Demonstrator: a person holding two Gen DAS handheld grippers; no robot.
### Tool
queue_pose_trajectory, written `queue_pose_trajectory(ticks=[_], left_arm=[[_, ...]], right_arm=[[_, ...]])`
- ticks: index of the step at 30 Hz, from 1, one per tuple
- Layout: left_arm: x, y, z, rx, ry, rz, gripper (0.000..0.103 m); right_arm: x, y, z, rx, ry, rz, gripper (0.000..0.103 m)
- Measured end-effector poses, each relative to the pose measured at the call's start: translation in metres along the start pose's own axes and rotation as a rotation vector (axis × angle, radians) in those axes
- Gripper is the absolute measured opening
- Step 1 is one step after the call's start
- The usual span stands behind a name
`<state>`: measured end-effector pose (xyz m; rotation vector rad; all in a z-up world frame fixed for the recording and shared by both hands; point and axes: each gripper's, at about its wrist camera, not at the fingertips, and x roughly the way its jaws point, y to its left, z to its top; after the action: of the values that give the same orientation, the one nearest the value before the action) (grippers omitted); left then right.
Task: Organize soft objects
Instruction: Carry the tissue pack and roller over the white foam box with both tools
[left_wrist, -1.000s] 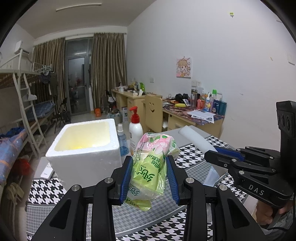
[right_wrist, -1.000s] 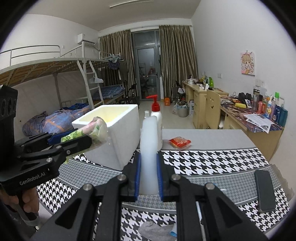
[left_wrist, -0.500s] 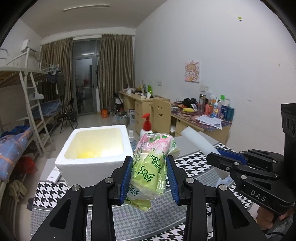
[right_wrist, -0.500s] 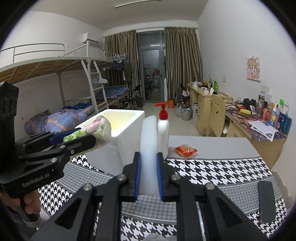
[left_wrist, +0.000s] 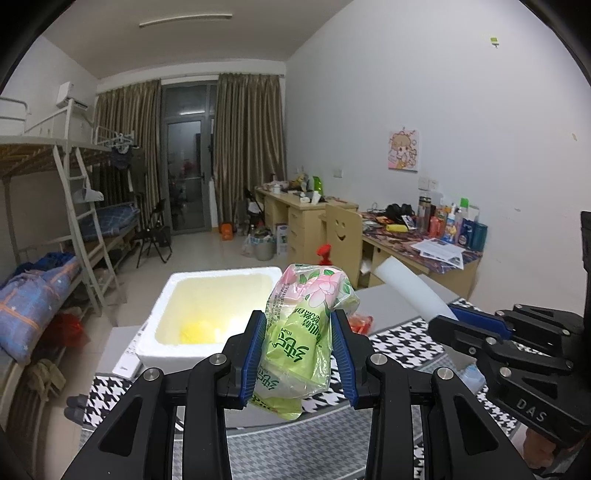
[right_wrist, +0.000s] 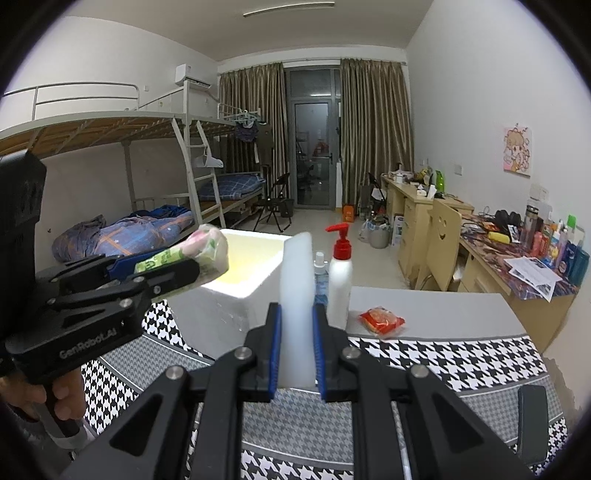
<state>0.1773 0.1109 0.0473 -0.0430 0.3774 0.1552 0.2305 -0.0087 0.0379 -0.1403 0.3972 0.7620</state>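
Note:
My left gripper (left_wrist: 298, 354) is shut on a green and pink tissue pack (left_wrist: 304, 332), held in the air just in front of the open white foam box (left_wrist: 218, 306). It also shows in the right wrist view (right_wrist: 162, 264), with the pack (right_wrist: 207, 247) over the box's near rim (right_wrist: 255, 240). My right gripper (right_wrist: 297, 350) is shut on a white foam slab (right_wrist: 296, 306), held upright above the table. The slab also shows in the left wrist view (left_wrist: 410, 288), to the right of the pack. Something yellow (left_wrist: 199, 328) lies inside the box.
A red-capped pump bottle (right_wrist: 340, 277) and a small spray bottle (right_wrist: 320, 273) stand right of the box. A red snack packet (right_wrist: 382, 321) lies on the grey table. A black phone (right_wrist: 532, 421) lies on the houndstooth cloth (right_wrist: 443, 362) at right. Desks line the right wall.
Both grippers have risen and moved closer to the foam box with their loads. I now look down into the box, and the tissue pack is nearer its rim.

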Motion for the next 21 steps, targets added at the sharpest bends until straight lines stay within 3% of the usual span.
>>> queue_pose_trajectory(ticks=[21], left_arm=[[0.024, 0.031, 0.023, -0.013, -0.023, 0.11, 0.038]], right_arm=[[0.035, 0.007, 0.035, -0.014, 0.004, 0.031, 0.02]])
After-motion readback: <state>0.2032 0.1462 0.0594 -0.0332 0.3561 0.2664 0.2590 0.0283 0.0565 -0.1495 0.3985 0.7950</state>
